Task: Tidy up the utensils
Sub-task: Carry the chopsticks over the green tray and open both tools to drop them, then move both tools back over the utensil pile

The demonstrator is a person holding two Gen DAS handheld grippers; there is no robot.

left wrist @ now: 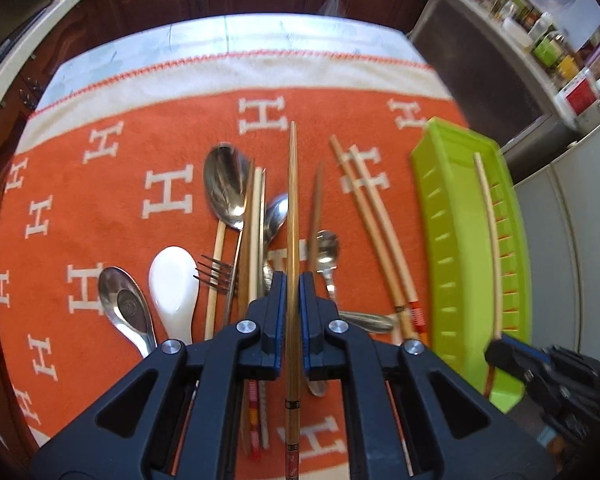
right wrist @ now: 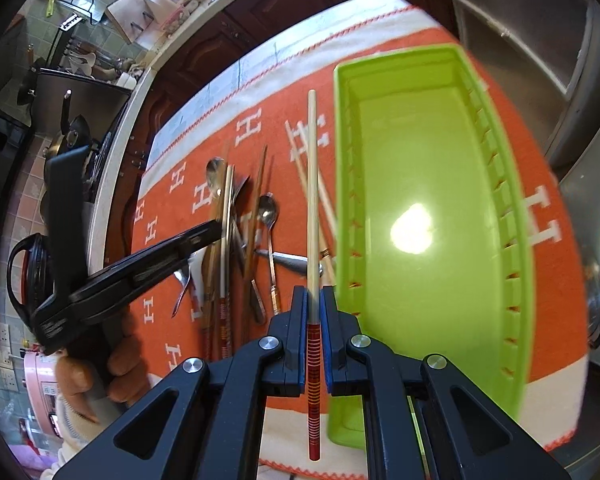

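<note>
**Utensils: one chopstick pinched in each gripper**

Utensils, steel spoons (left wrist: 226,184), a fork (left wrist: 216,274) and wooden chopsticks, lay on the orange blanket (left wrist: 100,208). Left gripper (left wrist: 293,280) clamped a dark bamboo chopstick (left wrist: 293,200) pointing to 12 o'clock. Right gripper (right wrist: 313,300) clamped a pale red-banded chopstick (right wrist: 312,184), probably bound for the lime-green plastic tray (right wrist: 512,288) at 3 o'clock.

The butt of the brown chopstick (left wrist: 292,216) is cut off at the lower edge of the left wrist frame. Handles of the piled spoons (left wrist: 225,184) are hidden behind the left gripper (left wrist: 292,280). The green tray (right wrist: 428,216) is smeared by blur at right.
</note>
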